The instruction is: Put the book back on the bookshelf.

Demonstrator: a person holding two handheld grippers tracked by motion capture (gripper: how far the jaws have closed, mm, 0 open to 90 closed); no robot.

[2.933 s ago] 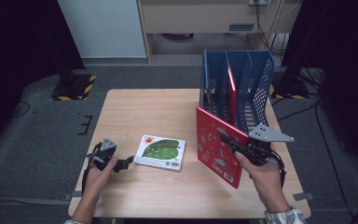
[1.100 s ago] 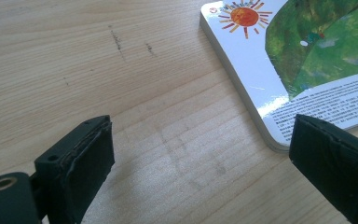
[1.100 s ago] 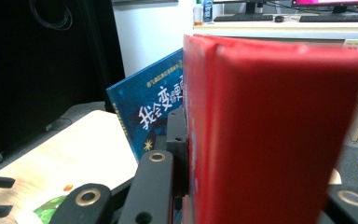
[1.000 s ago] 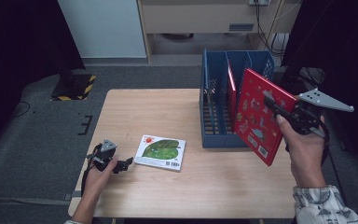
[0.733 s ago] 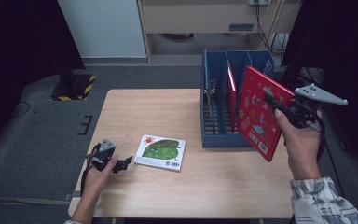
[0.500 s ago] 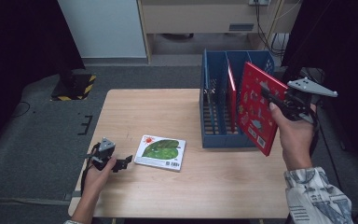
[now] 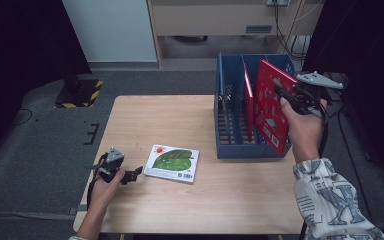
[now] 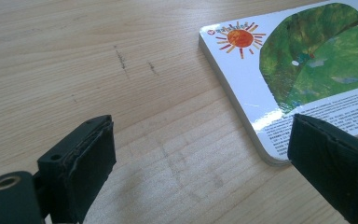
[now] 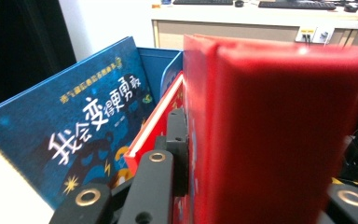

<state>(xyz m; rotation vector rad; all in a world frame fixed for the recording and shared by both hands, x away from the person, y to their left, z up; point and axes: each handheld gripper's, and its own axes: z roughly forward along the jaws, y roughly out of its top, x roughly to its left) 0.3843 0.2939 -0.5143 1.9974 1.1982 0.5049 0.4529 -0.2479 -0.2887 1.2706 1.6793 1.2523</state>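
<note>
- Since earlier, right gripper (image 7: 286, 96) has carried the red book (image 7: 272, 107) from table to blue rack (image 7: 230, 127), jaws clamped on it.
- Left gripper (image 7: 130, 173) rests wide apart beside green book (image 7: 172, 163).

blue book (image 9: 74, 135) titled 我会变得更勇敢, green book (image 8: 307, 70) print too small

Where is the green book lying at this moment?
In the high view the green book lies flat on the table, front centre, just right of the left gripper and left of the blue rack.
</note>
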